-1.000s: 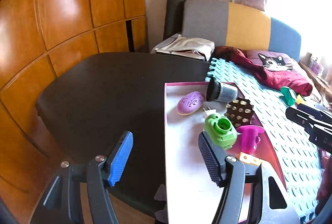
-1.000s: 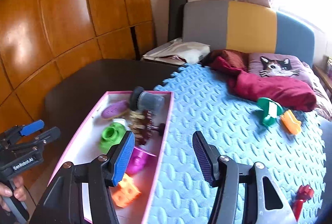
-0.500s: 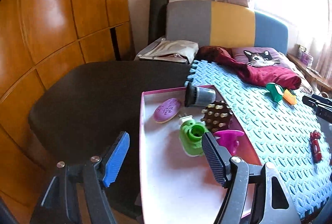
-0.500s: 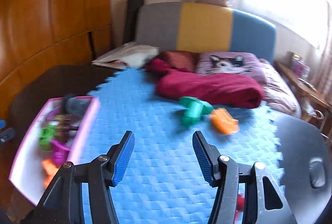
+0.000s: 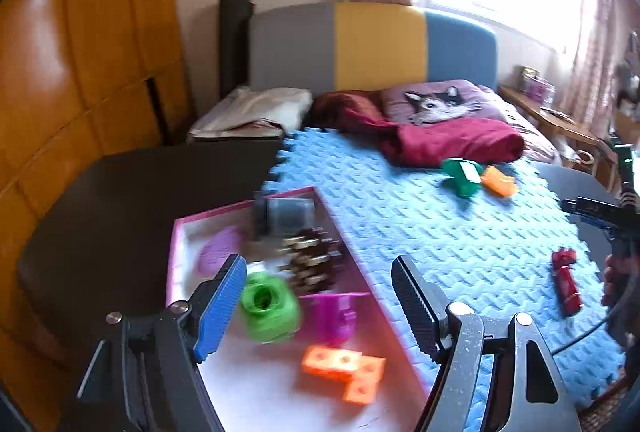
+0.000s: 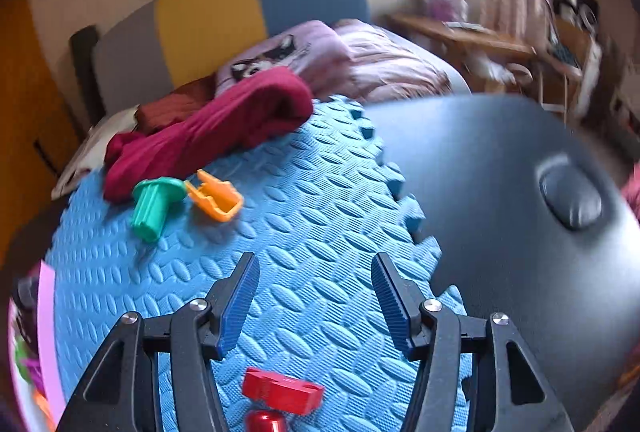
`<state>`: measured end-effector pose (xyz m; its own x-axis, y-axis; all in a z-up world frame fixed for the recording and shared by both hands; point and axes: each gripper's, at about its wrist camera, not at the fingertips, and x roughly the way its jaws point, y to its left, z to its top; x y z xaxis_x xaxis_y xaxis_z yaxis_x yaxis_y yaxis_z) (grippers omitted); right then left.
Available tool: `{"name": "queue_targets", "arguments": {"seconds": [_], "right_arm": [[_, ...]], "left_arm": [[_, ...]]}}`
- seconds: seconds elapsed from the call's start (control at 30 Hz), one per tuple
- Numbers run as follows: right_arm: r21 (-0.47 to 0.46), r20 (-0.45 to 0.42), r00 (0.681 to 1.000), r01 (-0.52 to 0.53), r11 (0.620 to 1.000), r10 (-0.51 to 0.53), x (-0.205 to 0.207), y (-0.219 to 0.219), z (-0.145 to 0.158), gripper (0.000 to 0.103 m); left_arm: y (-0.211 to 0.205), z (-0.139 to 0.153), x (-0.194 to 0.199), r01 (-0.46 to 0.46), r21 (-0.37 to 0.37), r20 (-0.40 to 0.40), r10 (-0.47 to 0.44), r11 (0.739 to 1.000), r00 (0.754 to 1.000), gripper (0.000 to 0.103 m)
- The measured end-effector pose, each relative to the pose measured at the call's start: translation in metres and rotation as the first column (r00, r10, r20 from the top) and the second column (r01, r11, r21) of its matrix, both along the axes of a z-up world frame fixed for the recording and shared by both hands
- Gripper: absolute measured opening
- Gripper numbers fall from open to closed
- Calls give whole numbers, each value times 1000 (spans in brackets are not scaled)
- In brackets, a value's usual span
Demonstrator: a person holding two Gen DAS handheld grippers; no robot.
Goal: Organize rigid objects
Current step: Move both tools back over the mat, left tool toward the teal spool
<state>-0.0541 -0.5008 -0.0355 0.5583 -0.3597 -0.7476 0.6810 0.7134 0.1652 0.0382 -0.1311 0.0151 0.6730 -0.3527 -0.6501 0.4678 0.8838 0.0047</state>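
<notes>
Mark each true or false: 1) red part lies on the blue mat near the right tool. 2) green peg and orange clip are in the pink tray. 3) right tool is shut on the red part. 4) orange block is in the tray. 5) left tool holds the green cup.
1) True: the red part lies on the blue mat, just below the right tool.
2) False: the green peg and orange clip lie on the mat, outside the pink tray.
3) False: its jaws are open with nothing between them.
4) True: the orange block lies in the tray.
5) False: the left tool is open and empty; the green cup sits in the tray.
</notes>
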Motion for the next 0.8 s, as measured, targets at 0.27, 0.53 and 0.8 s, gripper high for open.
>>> {"name": "queue_targets", "arguments": {"seconds": [0.27,0.53,0.8], "right_arm": [[23,-2,1000,8,1000,-8,1,-2,-3,59],[57,5,1000,-2,998,2,2,-2,-3,59],[98,30,1000,2,995,-5,0,-7,-2,59]], "left_arm": [[-65,-7,22,78,-15,-119,-79,997,990,76],[-135,-21,49,136,-7,-182,-135,991,974,77],[-200,-40,80,168,20,-194,-161,986,968,77]]}}
